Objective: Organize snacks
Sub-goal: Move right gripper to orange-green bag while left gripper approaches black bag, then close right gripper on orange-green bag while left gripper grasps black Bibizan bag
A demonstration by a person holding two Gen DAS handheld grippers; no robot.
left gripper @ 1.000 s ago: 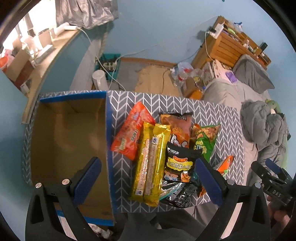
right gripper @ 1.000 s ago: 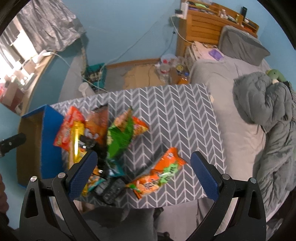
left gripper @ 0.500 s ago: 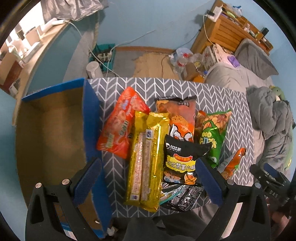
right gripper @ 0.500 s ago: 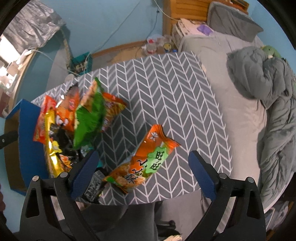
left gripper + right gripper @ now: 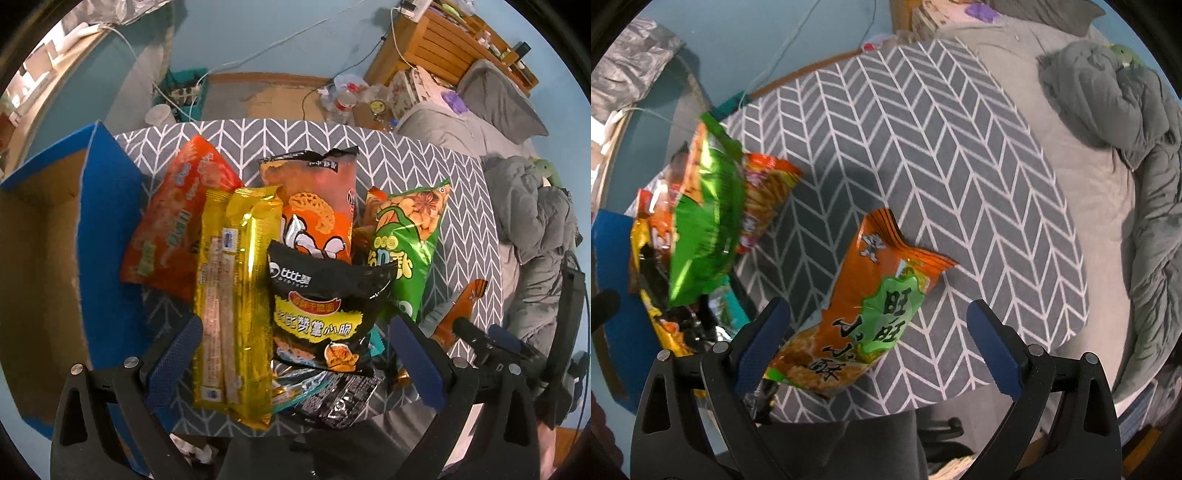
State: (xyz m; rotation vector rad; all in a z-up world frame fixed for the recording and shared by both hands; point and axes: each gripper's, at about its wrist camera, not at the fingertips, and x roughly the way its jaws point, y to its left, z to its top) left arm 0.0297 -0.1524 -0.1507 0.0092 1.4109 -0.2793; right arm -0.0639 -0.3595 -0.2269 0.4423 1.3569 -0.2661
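Observation:
Several snack bags lie in a heap on the grey chevron table (image 5: pixel 461 192). In the left wrist view my left gripper (image 5: pixel 295 354) is open above the heap, its fingers either side of a yellow pack (image 5: pixel 236 295) and a black bag (image 5: pixel 325 310). An orange-red bag (image 5: pixel 170 221), an orange bag (image 5: pixel 317 199) and a green bag (image 5: pixel 410 236) lie beyond. In the right wrist view my right gripper (image 5: pixel 879 343) is open just above a separate orange and green bag (image 5: pixel 875 321). The green bag (image 5: pixel 705 229) tops the heap at left.
An open cardboard box with blue edges (image 5: pixel 85 206) stands at the table's left end, right beside the heap. A bed with a grey blanket (image 5: pixel 1145 155) runs along the table's right side. Wires, bottles and a wooden shelf (image 5: pixel 443 40) are beyond the far edge.
Both grippers have moved down and closer to the table. The left has shifted right, from over the box to over the heap. The right has closed in on the separate orange and green bag.

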